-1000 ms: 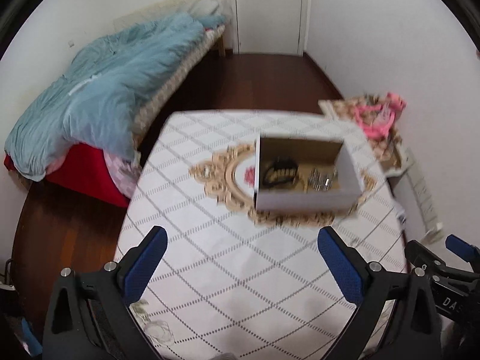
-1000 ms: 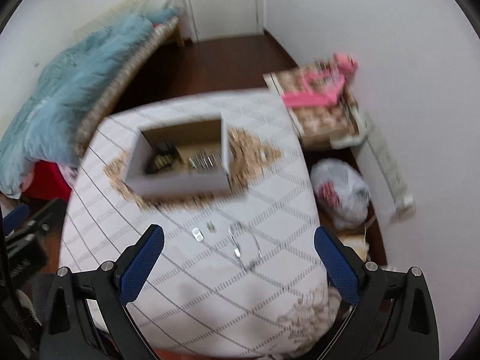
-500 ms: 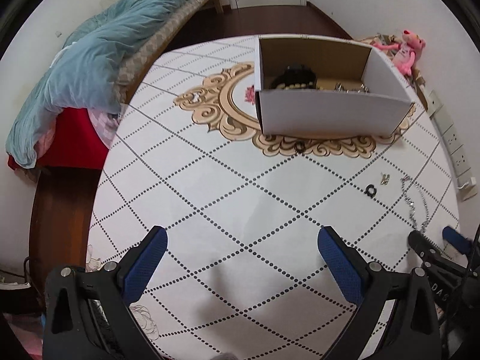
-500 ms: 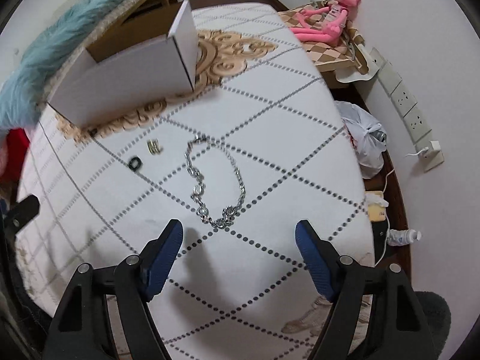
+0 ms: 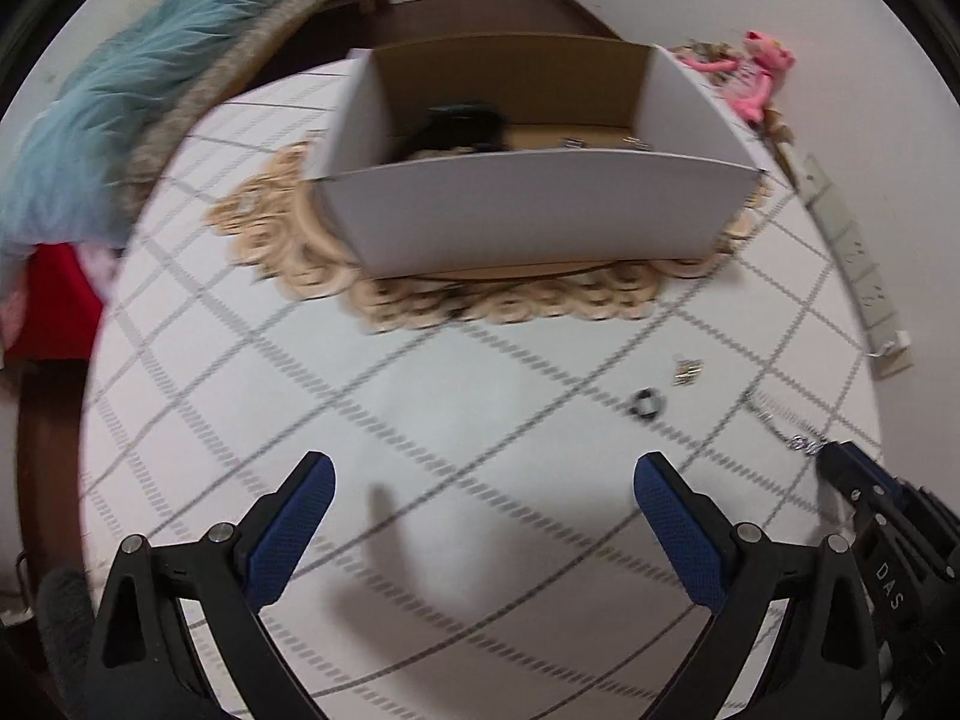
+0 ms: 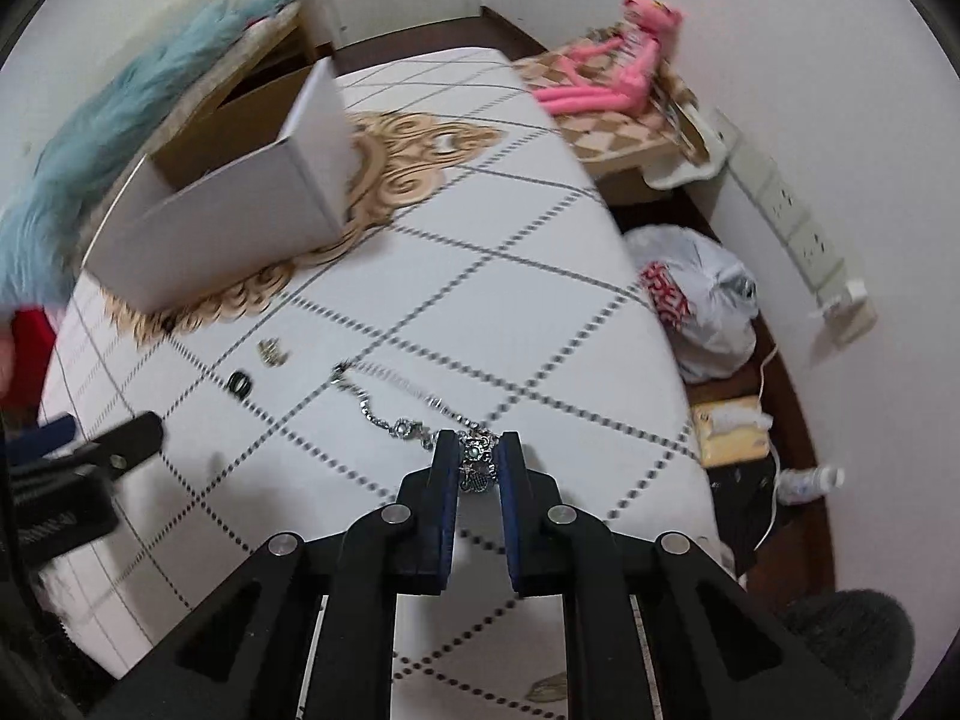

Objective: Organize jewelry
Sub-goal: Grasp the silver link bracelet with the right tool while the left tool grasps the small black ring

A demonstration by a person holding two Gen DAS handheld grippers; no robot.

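A silver chain (image 6: 408,402) lies on the white quilted table top (image 6: 510,276). My right gripper (image 6: 477,456) has its jaws closing, and the blue pads press the chain's ornate end between them. In the left wrist view the chain (image 5: 780,429) runs under the right gripper (image 5: 834,459). My left gripper (image 5: 483,516) hangs open over bare cloth, holding nothing. A black ring (image 5: 645,403) and a small gold piece (image 5: 687,371) lie to its right. Behind them stands an open white box (image 5: 540,210) holding a dark bracelet (image 5: 462,126) and small silver bits (image 5: 573,143).
The table's right edge drops off beside the chain, with a plastic bag (image 6: 702,300) on the floor below. A pink plush toy (image 6: 624,54) lies on a low stand at the back right. A bed with a blue duvet (image 5: 120,90) fills the left.
Both grippers have come down close to the table. The right jaws went from wide open to closed around the chain's end. The left jaws stayed open.
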